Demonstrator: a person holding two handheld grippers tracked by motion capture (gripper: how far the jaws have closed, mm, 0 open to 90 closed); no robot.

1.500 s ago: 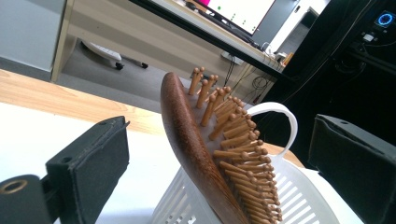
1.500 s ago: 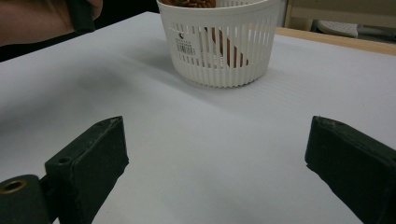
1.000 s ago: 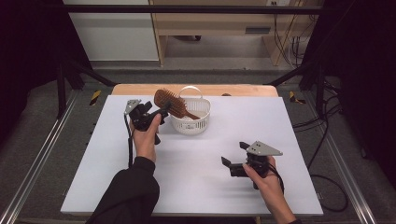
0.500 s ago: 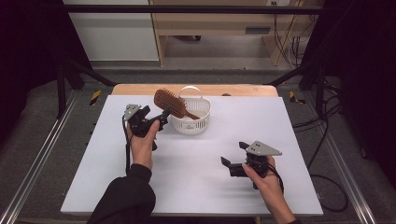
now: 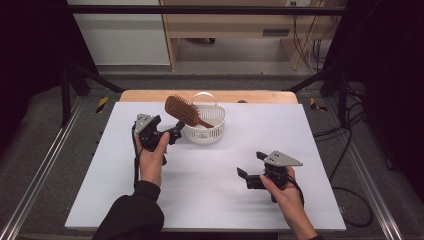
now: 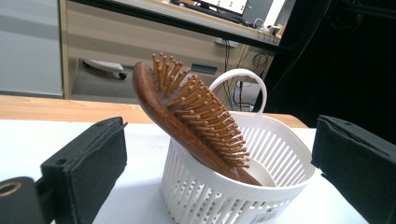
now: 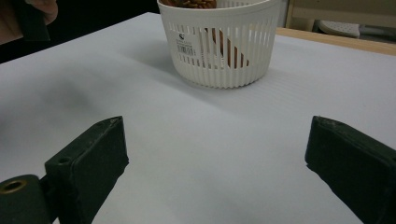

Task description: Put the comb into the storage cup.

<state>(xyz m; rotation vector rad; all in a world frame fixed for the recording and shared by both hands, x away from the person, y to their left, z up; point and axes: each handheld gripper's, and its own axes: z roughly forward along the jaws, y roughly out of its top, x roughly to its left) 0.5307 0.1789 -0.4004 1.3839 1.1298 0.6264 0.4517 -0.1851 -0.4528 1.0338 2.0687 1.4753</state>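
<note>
We see both claws, left claw (image 5: 176, 131) and right claw (image 5: 250, 168), gaping empty; the hairbrush (image 6: 187, 116) leaning in the basket (image 6: 280, 158) could tip it if nudged.

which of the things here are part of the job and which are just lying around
Part of the job:
- wooden hairbrush, leaning handle-down in the basket
- white slatted basket
- left gripper, jaws open beside the brush

Lying about:
- right gripper, open over bare table
- wooden cabinet behind
</note>
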